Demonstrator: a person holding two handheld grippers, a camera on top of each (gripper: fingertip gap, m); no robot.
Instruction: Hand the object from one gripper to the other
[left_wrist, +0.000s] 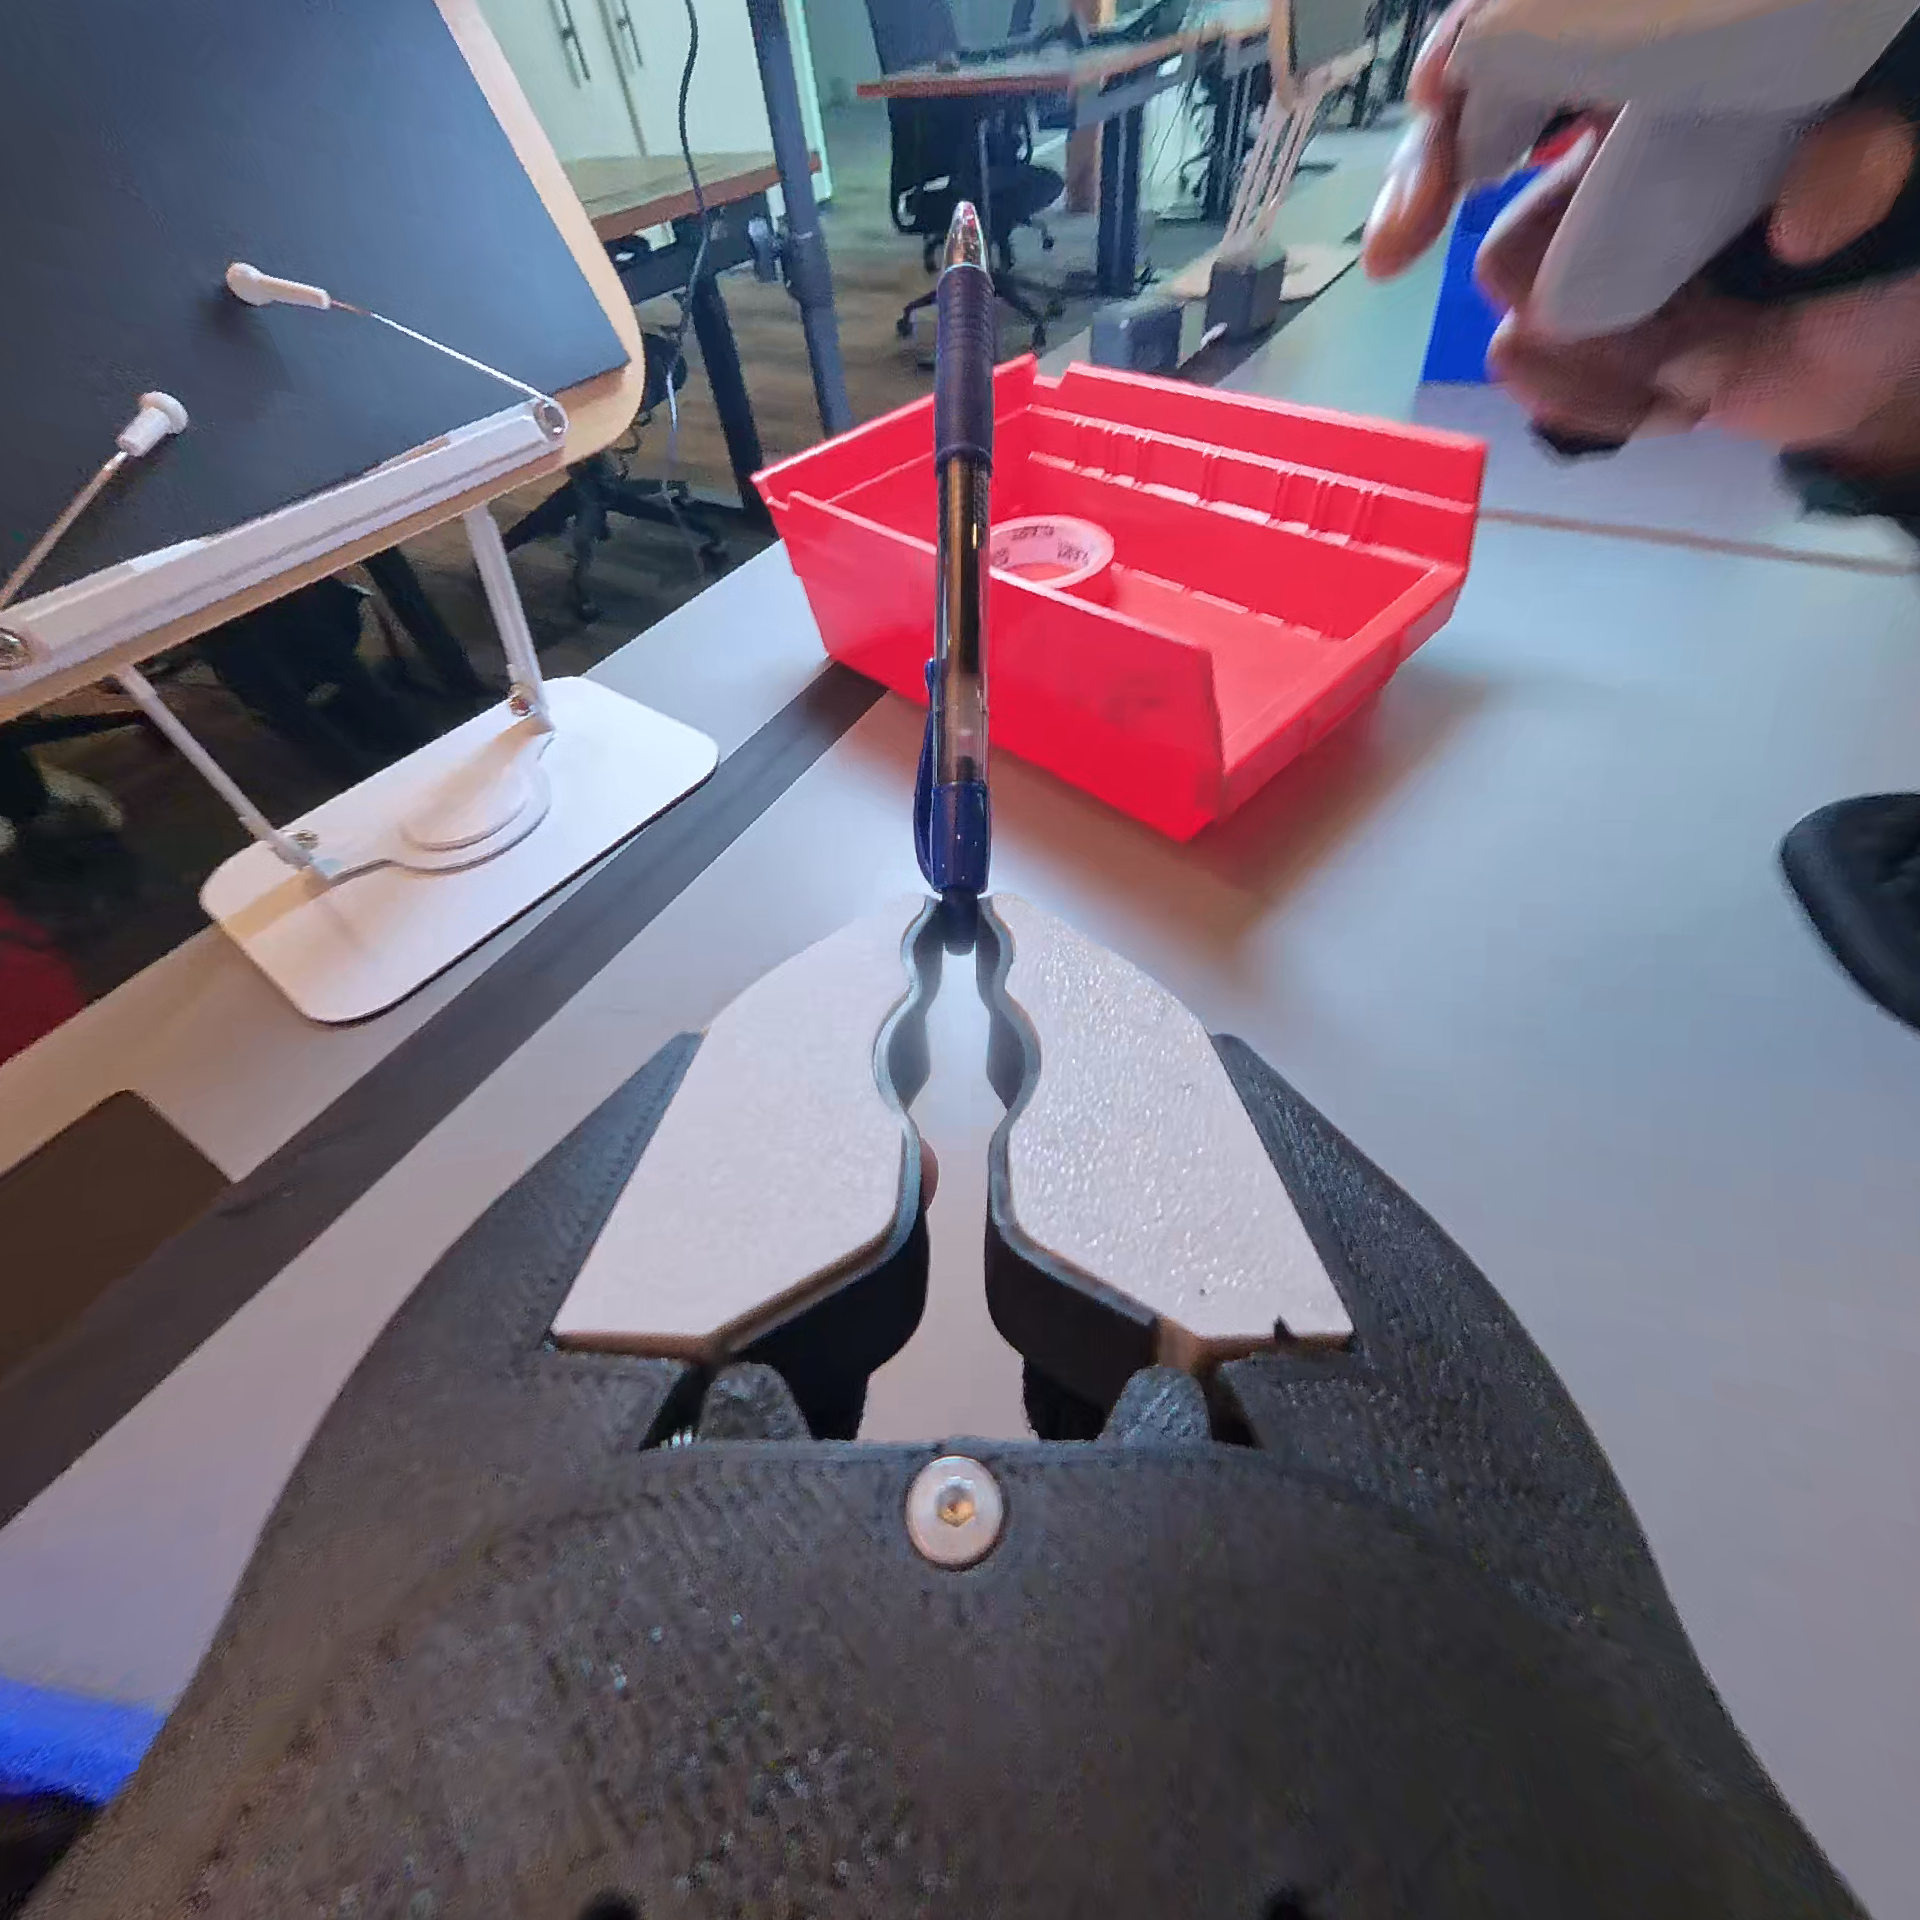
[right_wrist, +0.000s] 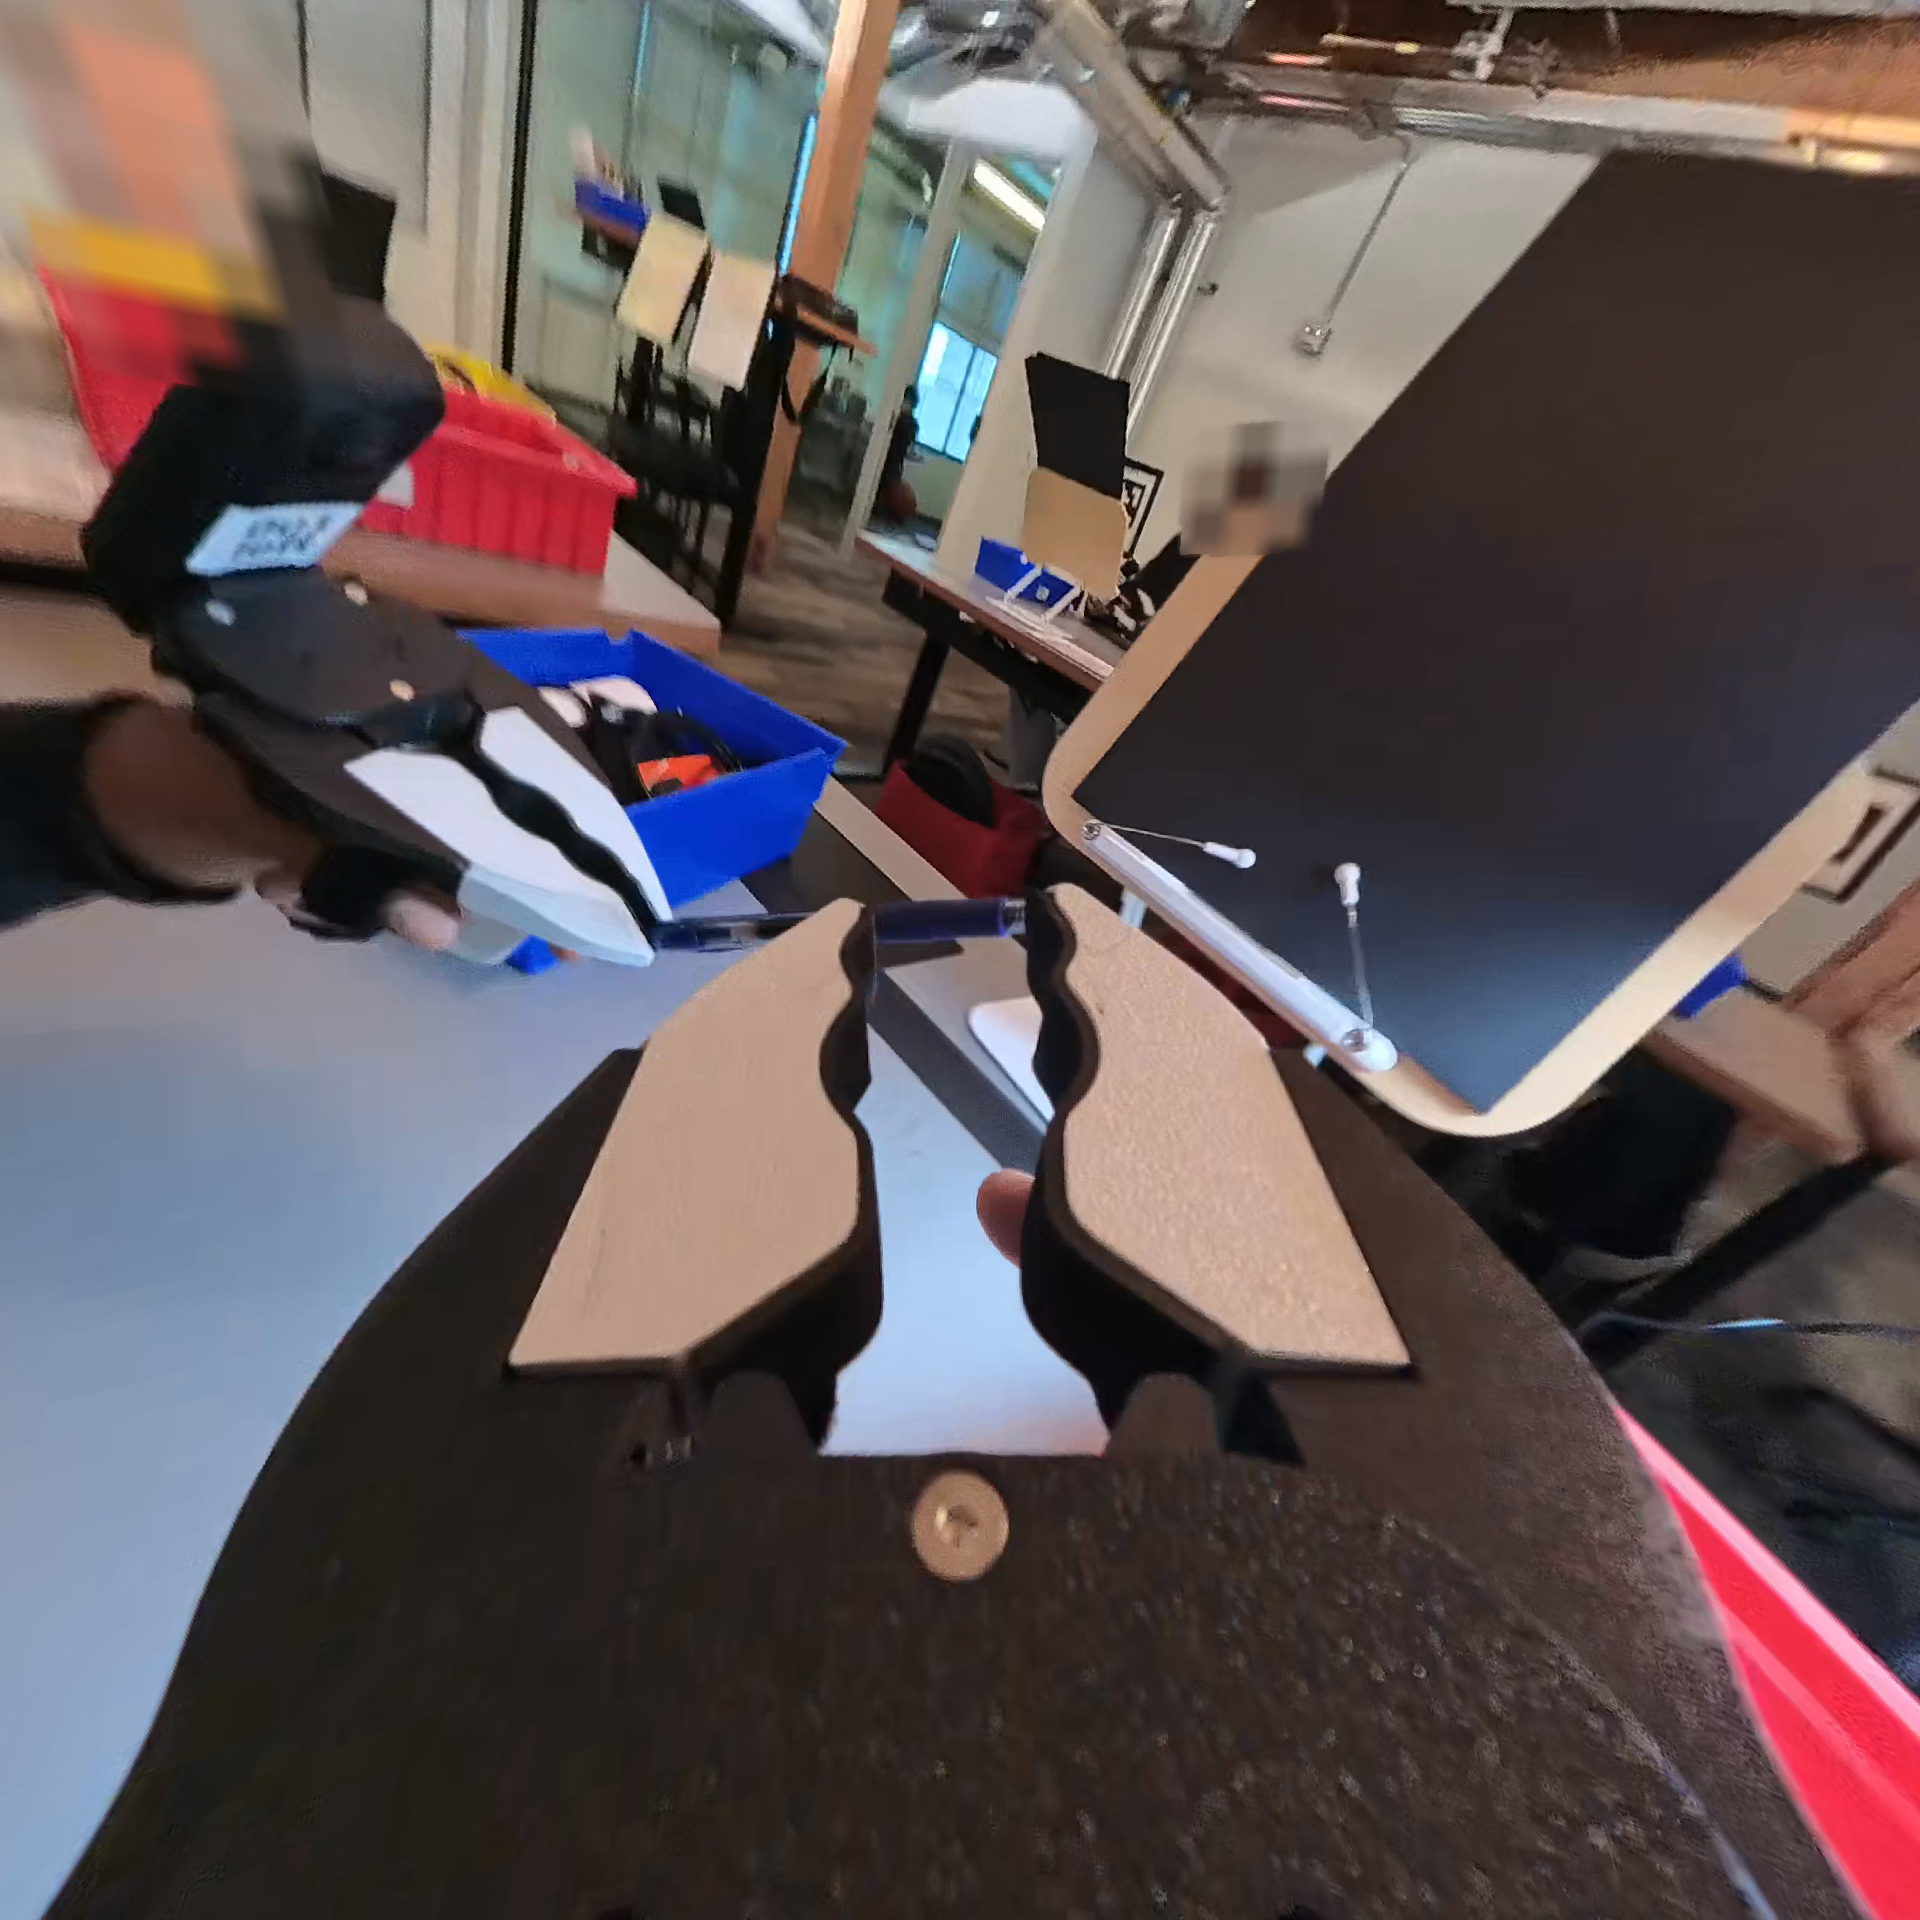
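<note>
Blue and clear plastic make up the pen (left_wrist: 958, 582), and the left tongs (left_wrist: 958, 920) are pinching it by its clicker end, the tips pressed tight around the blue cap. From the left wrist view the pen is pointing straight away from the tongs, its dark rubber grip and clear tip farthest out, held in the air above the grey counter (left_wrist: 1558, 1091).

Behind the pen, a red bin (left_wrist: 1164, 717) is sitting on the counter with a roll of tape (left_wrist: 1055, 551) lying inside it. To the left of the pen, a white stand (left_wrist: 457, 831) is propping up a tilted black board (left_wrist: 260, 260). Up and to the right of the pen, the right tongs (left_wrist: 1621, 208) are showing only as a blur in a person's hand.

From the right wrist view, the right tongs (right_wrist: 948, 914) are spread wide, and the pen (right_wrist: 935, 920) is lying crosswise just at their tips, its dark grip section spanning the gap. I cannot tell whether either finger is touching it. Left of the pen, the left tongs (right_wrist: 613, 914) are gripping its other end, held by a gloved hand (right_wrist: 260, 831). Beyond the pen, a blue bin (right_wrist: 727, 769) full of dark items is sitting at the counter's far edge.
</note>
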